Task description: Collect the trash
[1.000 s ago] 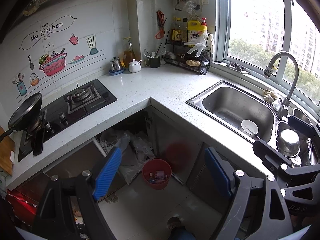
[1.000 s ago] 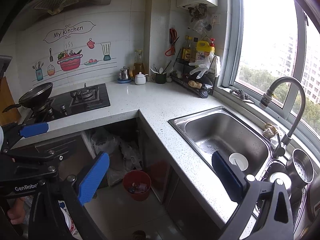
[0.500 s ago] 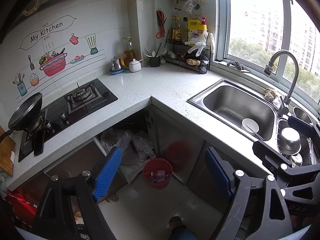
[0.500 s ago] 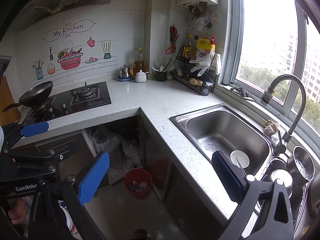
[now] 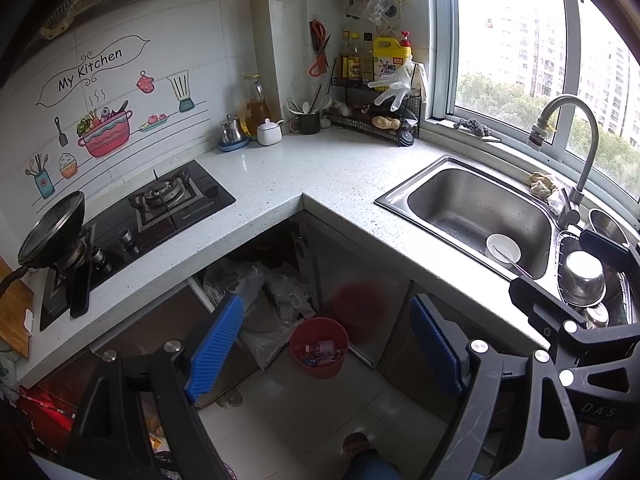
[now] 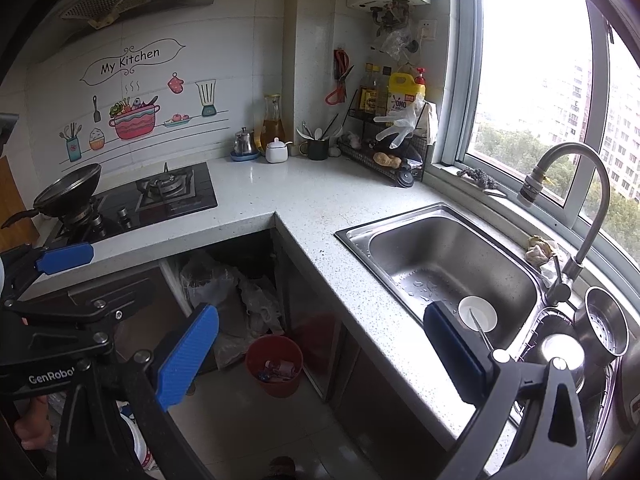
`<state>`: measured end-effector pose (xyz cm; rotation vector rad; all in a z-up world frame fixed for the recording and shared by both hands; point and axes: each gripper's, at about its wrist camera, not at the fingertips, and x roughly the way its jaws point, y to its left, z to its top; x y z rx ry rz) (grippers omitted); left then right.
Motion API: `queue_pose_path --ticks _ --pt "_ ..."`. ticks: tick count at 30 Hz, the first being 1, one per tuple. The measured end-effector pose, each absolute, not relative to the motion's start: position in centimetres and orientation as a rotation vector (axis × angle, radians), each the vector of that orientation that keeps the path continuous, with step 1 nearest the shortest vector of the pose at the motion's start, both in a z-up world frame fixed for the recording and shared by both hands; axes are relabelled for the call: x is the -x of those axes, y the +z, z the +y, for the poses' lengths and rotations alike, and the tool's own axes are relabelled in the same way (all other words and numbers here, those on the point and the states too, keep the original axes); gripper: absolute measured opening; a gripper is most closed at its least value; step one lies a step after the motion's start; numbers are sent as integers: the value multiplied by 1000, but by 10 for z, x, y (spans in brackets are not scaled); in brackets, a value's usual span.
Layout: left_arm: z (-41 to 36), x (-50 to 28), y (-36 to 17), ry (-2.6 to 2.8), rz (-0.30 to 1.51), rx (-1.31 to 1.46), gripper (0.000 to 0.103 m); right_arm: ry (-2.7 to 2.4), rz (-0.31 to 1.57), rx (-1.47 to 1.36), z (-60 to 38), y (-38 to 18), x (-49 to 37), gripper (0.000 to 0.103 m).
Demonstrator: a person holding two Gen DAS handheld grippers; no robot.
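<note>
Left wrist: both claws, left claw [image 5: 324, 354] & right claw [image 6: 320, 356], jaws apart, empty. Red bin [image 5: 319, 347] sits btwn left jaws, below. We'd descend straight, grip its rim.

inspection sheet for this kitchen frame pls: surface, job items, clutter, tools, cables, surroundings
Surface: speckled countertop, L-shaped, mostly bare.
Job's things: red bin on the floor below the corner, wrappers inside; plastic bags in the open cabinet behind it.
Clutter: pan on hob; white bowl in sink; bottle rack in the corner.
Tools: left tool open, empty; right tool open, empty.
Cables: nothing seen.
Surroundings: window, faucet.
</note>
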<state>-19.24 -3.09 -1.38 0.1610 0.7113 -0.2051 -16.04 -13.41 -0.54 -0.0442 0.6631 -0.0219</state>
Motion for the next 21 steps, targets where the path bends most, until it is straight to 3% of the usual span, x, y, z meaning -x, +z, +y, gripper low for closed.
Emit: queue_pose_path --ticks 21 --pt "-28 179 -16 -210 709 -166 84 -36 657 40 -131 -5 150 102"
